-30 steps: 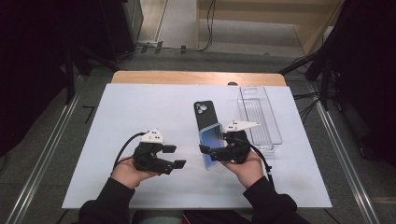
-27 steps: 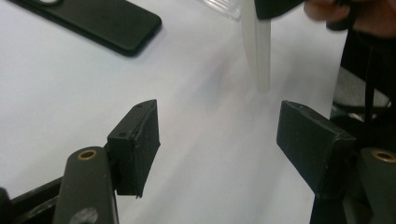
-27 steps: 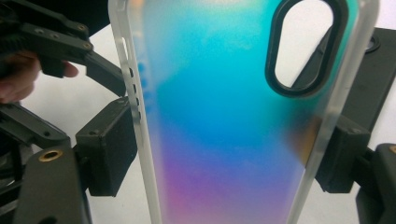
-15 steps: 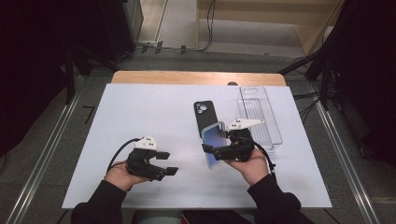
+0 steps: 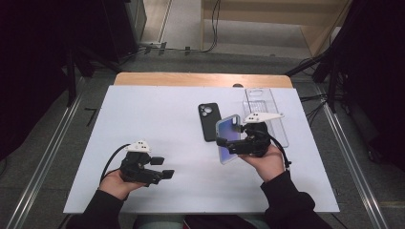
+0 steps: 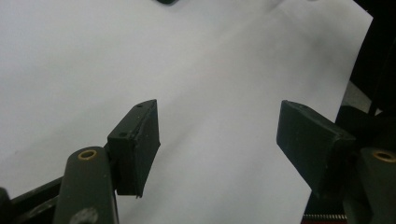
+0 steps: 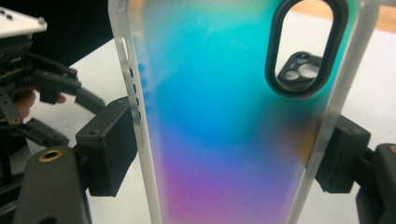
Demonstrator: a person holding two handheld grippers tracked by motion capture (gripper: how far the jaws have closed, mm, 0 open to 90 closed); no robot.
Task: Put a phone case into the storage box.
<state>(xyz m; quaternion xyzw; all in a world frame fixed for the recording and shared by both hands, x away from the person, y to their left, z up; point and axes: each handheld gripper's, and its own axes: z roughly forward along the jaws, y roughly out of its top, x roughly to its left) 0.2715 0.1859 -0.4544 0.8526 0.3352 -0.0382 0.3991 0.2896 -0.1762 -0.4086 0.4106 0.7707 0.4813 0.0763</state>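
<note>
My right gripper [image 5: 225, 144] is shut on the long edges of an iridescent blue-to-purple phone case [image 5: 229, 128], holding it tilted up above the white table [image 5: 143, 119]. In the right gripper view the case [image 7: 224, 93] stands between the two pads [image 7: 109, 149], and a black phone's camera block [image 7: 301, 74] shows through its oval cut-out. The black phone [image 5: 209, 121] lies face down just left of the case. My left gripper [image 5: 162, 168] hovers near the front left of the table, open with nothing between its jaws [image 6: 217, 140].
A clear plastic tray [image 5: 260, 98] lies at the back right, behind my right hand. A wooden strip [image 5: 200, 79] runs along the table's far edge. The other gripper [image 7: 32, 88] appears at the left of the right gripper view.
My left hand has drawn back toward the front left corner. My right hand has raised the case a little and tipped it more upright.
</note>
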